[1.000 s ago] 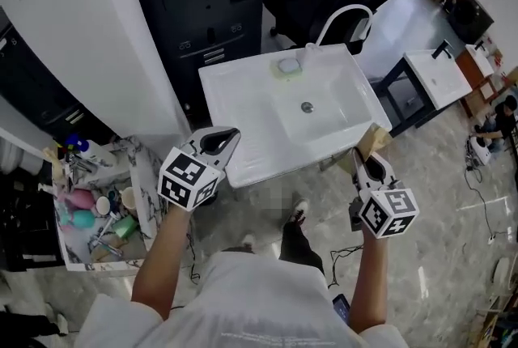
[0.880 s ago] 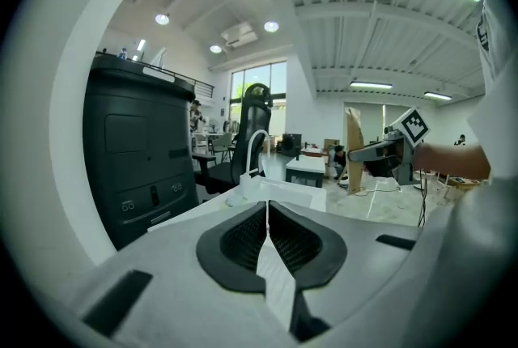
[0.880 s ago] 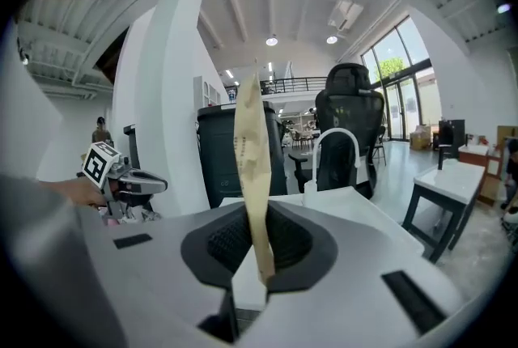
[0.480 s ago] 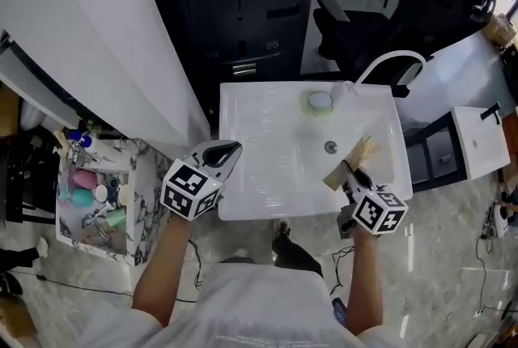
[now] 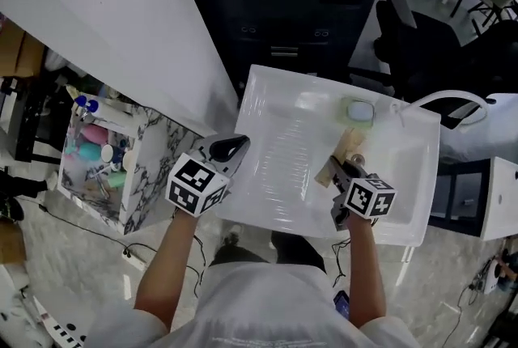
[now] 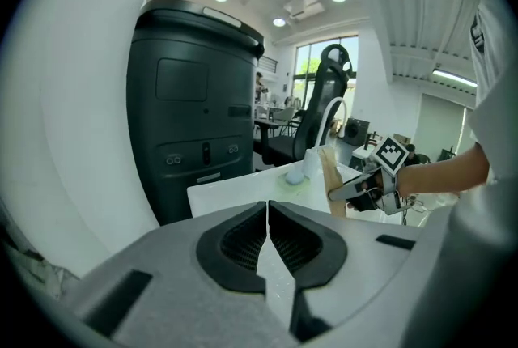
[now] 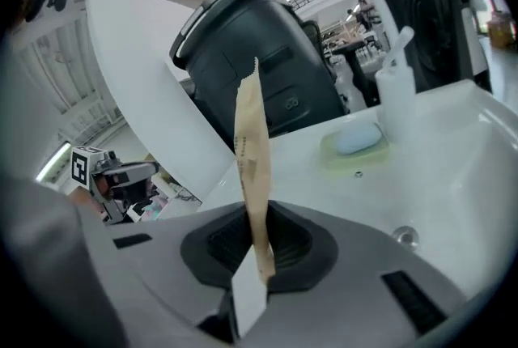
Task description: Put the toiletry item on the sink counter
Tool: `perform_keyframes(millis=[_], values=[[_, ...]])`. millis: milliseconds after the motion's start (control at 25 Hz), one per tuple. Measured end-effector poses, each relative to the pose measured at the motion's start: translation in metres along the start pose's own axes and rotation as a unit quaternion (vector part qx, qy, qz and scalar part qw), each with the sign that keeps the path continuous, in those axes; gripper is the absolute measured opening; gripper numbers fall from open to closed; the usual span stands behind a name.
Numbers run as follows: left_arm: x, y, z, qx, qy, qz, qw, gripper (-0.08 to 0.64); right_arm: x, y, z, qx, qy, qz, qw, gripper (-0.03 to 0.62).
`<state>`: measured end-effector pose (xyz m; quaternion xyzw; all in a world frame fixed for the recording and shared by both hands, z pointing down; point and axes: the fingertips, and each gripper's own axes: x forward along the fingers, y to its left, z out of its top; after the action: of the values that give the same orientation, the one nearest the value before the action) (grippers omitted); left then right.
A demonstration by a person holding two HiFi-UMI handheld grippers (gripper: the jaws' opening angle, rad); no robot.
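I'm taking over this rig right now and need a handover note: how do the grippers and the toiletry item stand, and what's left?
Left gripper: shut, empty, at the front left edge of the sink.
Right gripper: shut on the tan packet, which stands upright over the basin.
Done: the packet is in hand at the sink.
Left: set it on a flat part of the counter and release. The soap dish takes up the back rim.

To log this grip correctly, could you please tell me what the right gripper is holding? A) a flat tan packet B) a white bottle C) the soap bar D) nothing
A: the right gripper is shut on a flat tan packet, which stands upright between its jaws.
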<state>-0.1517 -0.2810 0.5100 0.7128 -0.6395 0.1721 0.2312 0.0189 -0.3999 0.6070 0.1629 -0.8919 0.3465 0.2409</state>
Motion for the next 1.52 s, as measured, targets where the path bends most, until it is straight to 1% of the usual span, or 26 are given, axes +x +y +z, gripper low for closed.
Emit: perform_keyframes(millis=[120, 280, 440, 600, 880, 1000, 1320, 1520], values=[[0.004, 0.018, -0.010, -0.025, 0.008, 0.026, 0.9993, 0.015, 0.039, 0.005, -0.011, -0.002, 0.043, 0.035, 0.998, 0.032], [0.008, 0.036, -0.029, -0.056, 0.022, 0.049, 0.9970, 0.015, 0.081, 0.005, -0.025, -0.003, 0.084, 0.055, 0.995, 0.034], [0.014, 0.046, -0.048, -0.079, 0.032, 0.057, 0.9947, 0.015, 0.111, 0.005, -0.027, 0.008, 0.094, 0.060, 0.994, 0.043], [0.019, 0.051, -0.057, -0.091, 0.031, 0.058, 0.9937, 0.015, 0.131, 0.014, -0.026, -0.002, 0.096, 0.068, 0.993, 0.044], [0.018, 0.060, -0.072, -0.107, 0.035, 0.056, 0.9921, 0.015, 0.155, 0.023, -0.036, -0.064, 0.115, 0.046, 0.990, 0.066], [0.018, 0.065, -0.076, -0.111, 0.035, 0.055, 0.9917, 0.015, 0.163, 0.027, -0.040, -0.079, 0.121, 0.044, 0.989, 0.081], [0.012, 0.068, -0.080, -0.113, 0.032, 0.052, 0.9917, 0.015, 0.172, 0.031, -0.051, -0.079, 0.138, 0.032, 0.987, 0.126], [0.008, 0.065, -0.082, -0.113, 0.033, 0.050, 0.9918, 0.015, 0.171, 0.031, -0.050, -0.074, 0.137, 0.029, 0.987, 0.151]])
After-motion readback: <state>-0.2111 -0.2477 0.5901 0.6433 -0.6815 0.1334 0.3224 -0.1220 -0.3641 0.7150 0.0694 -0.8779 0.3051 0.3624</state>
